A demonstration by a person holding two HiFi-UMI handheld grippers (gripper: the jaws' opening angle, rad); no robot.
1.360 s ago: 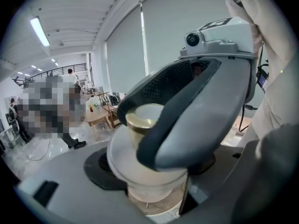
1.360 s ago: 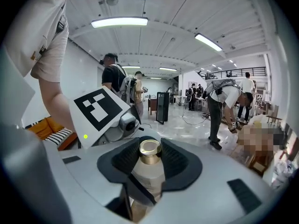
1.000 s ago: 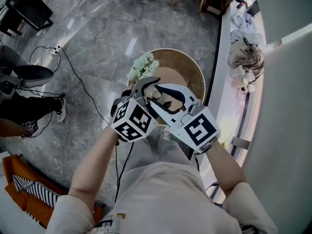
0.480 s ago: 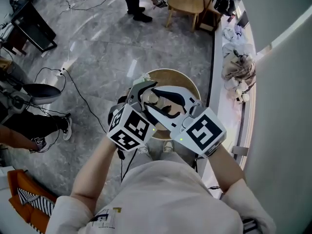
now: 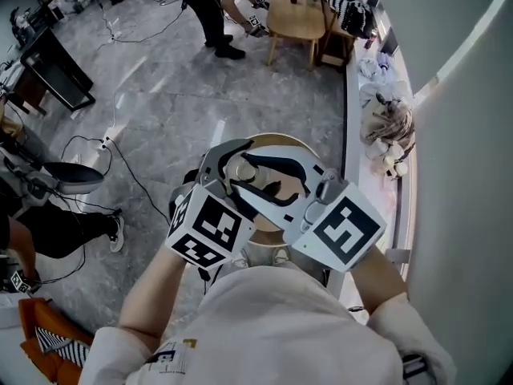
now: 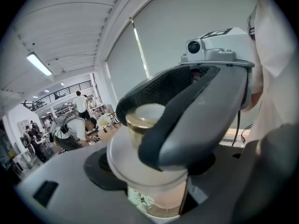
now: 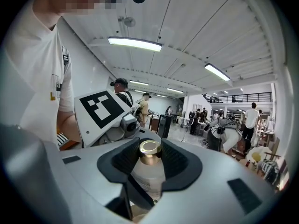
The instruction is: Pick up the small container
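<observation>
The small container [image 5: 241, 172] is a clear glass jar with a gold cap, held up in front of my chest over a round wooden table [image 5: 319, 156]. My left gripper [image 5: 231, 165] comes in from the left and is shut on the jar's wide body [image 6: 140, 164]. My right gripper [image 5: 250, 181] crosses it from the right, and its curved black pads [image 7: 180, 162] close round the gold cap [image 7: 150, 148]. In the left gripper view the right gripper's grey finger [image 6: 187, 111] hides part of the jar. The left gripper's marker cube [image 7: 100, 108] shows in the right gripper view.
A light wooden table [image 5: 292, 6] and a standing person [image 5: 200, 2] are at the far end of the grey floor. Cables [image 5: 120, 155] trail on the left. A window ledge with clothes [image 5: 386, 119] runs along the right. An orange seat [image 5: 36, 335] sits bottom left.
Both grippers stay locked together on the container and have come slightly closer to the camera. The view has tilted up, bringing the far table and person into sight.
</observation>
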